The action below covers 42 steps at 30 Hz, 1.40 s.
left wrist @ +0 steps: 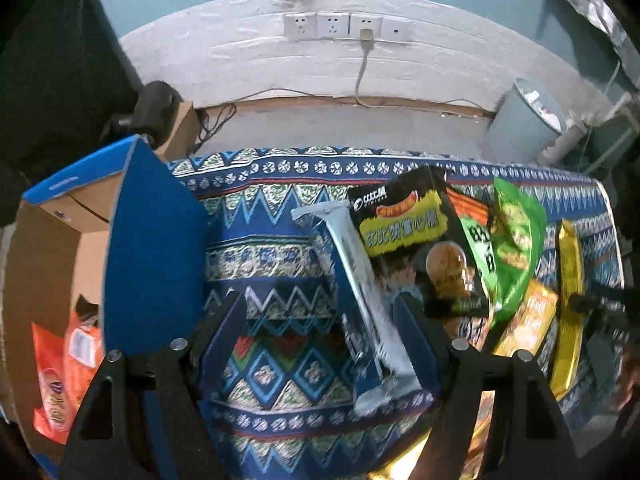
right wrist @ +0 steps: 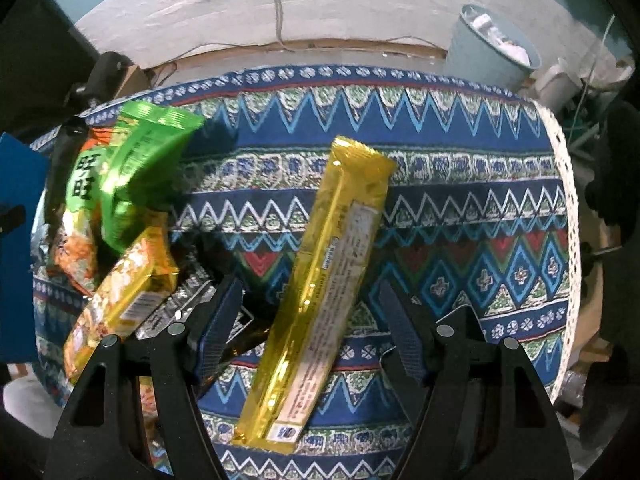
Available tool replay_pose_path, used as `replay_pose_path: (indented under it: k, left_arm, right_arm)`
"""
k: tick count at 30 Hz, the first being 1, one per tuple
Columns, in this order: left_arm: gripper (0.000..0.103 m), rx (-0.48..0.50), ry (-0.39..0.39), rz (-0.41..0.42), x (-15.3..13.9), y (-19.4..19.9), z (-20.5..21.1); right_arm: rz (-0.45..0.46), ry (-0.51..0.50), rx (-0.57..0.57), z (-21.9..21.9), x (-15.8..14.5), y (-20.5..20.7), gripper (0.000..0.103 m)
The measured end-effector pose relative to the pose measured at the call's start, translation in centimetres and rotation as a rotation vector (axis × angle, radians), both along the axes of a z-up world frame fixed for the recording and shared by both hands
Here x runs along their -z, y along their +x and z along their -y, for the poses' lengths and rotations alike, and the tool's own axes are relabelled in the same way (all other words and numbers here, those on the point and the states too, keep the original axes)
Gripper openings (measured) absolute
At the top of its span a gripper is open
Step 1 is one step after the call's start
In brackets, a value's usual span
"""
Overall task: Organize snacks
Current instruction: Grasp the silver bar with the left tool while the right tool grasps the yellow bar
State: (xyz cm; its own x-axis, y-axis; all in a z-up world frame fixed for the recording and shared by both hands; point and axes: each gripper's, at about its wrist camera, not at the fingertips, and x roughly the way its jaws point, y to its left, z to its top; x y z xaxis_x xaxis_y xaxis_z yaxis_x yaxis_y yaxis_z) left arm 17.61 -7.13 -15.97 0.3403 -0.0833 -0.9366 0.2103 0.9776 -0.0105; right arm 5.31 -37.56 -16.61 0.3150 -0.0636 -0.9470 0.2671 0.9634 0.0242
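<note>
My left gripper (left wrist: pixel 320 308) is open above the patterned tablecloth (left wrist: pixel 276 248), its jaws on either side of a long blue-and-silver snack pack (left wrist: pixel 360 300). A black snack bag (left wrist: pixel 420 240), a green bag (left wrist: pixel 516 240) and a yellow bar (left wrist: pixel 568 288) lie to its right. My right gripper (right wrist: pixel 312 300) is open, its jaws on either side of the long yellow bar (right wrist: pixel 324 280). The green bag (right wrist: pixel 140 168) and an orange-yellow pack (right wrist: pixel 124 292) lie to the left of it.
An open cardboard box (left wrist: pixel 52 248) with blue flaps stands at the table's left and holds orange packs (left wrist: pixel 64 364). A grey bin (right wrist: pixel 488 48) stands on the floor by the white wall with sockets (left wrist: pixel 344 26). The table edge runs along the right (right wrist: pixel 568 216).
</note>
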Motion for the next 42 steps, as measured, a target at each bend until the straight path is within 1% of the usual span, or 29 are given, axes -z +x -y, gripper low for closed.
replay_pose_path:
  k: [3,4,5,8,10,11,12,16,18,20,21,22,23,24,26,28,33,36,37,38,39,42]
  left_arm:
    - [0.077,-0.007,0.013,-0.016,0.8,0.8,0.4]
    - [0.077,-0.008,0.019,-0.023,1.1,1.1,0.6]
    - [0.077,-0.011,0.02,-0.03,1.4,1.3,0.7]
    - [0.077,-0.018,0.015,-0.051,2.2,2.1,0.9]
    - [0.078,-0.018,0.011,-0.066,2.9,2.6,1.0]
    - [0.081,-0.016,0.011,-0.071,3.1,2.7,1.1]
    - [0.082,-0.016,0.013,-0.073,3.4,2.8,1.1]
    - [0.082,-0.031,0.004,-0.089,4.4,3.2,0.9]
    - [0.082,-0.045,-0.019,-0.091,4.6,3.2,0.6]
    - [0.081,-0.051,-0.03,-0.074,4.6,3.0,0.5]
    - [0.073,-0.041,-0.032,-0.068,4.5,2.8,0.6]
    - [0.068,-0.027,-0.029,-0.064,4.5,2.7,0.8]
    - [0.048,-0.001,-0.034,-0.071,4.6,2.6,0.9]
    - [0.032,0.018,-0.027,-0.085,4.9,2.4,1.0]
    - [0.03,0.044,0.017,-0.064,4.9,2.0,1.4]
    - [0.029,0.065,0.036,-0.052,4.9,1.6,1.7]
    - [0.029,0.086,0.066,-0.029,4.6,0.7,1.5]
    - [0.029,0.089,0.074,-0.019,4.3,0.5,1.2]
    - [0.029,0.09,0.077,-0.011,4.0,0.3,1.1]
    - [0.029,0.092,0.079,-0.004,3.8,0.1,0.9]
    - [0.029,0.096,0.08,0.008,3.4,-0.2,0.8]
    - [0.029,0.101,0.081,0.031,2.6,-1.1,0.4]
  right_arm:
    - [-0.009,0.02,0.026,0.4,1.0,-0.1,0.072]
    - [-0.012,0.023,0.027,0.6,1.2,-0.1,0.069]
    - [-0.016,0.026,0.022,0.6,1.6,-0.1,0.059]
    - [-0.038,0.029,-0.001,0.4,2.6,0.0,0.04]
    - [-0.046,0.029,-0.011,0.1,3.0,0.2,0.036]
    - [-0.044,0.013,-0.02,0.0,3.0,0.3,0.035]
    - [-0.042,-0.004,-0.029,-0.2,2.9,0.5,0.034]
    - [-0.028,-0.064,-0.062,-0.6,2.6,1.4,0.032]
    - [-0.025,-0.087,-0.076,-0.8,2.6,1.8,0.034]
    - [-0.026,-0.089,-0.069,-0.9,2.7,1.8,0.036]
    - [-0.027,-0.088,-0.058,-0.9,2.8,1.7,0.037]
    - [-0.03,-0.082,-0.052,-0.8,2.9,1.6,0.039]
    - [-0.025,-0.08,-0.048,-1.0,3.0,1.5,0.041]
    - [-0.03,-0.082,-0.051,-1.0,3.1,1.4,0.043]
    - [-0.034,-0.108,-0.068,-1.3,3.1,1.1,0.044]
    - [-0.032,-0.125,-0.077,-1.8,3.1,1.1,0.044]
    - [-0.05,-0.065,-0.044,-1.4,3.0,0.2,0.044]
    - [-0.04,-0.071,-0.051,-1.6,3.1,-0.2,0.044]
    - [-0.034,-0.077,-0.056,-1.3,3.1,-0.3,0.041]
    - [-0.03,-0.091,-0.057,-1.5,3.1,-0.4,0.032]
    - [-0.028,-0.109,-0.065,-1.6,3.1,-0.4,0.032]
    - [-0.021,-0.105,-0.063,-2.0,3.0,-0.7,0.031]
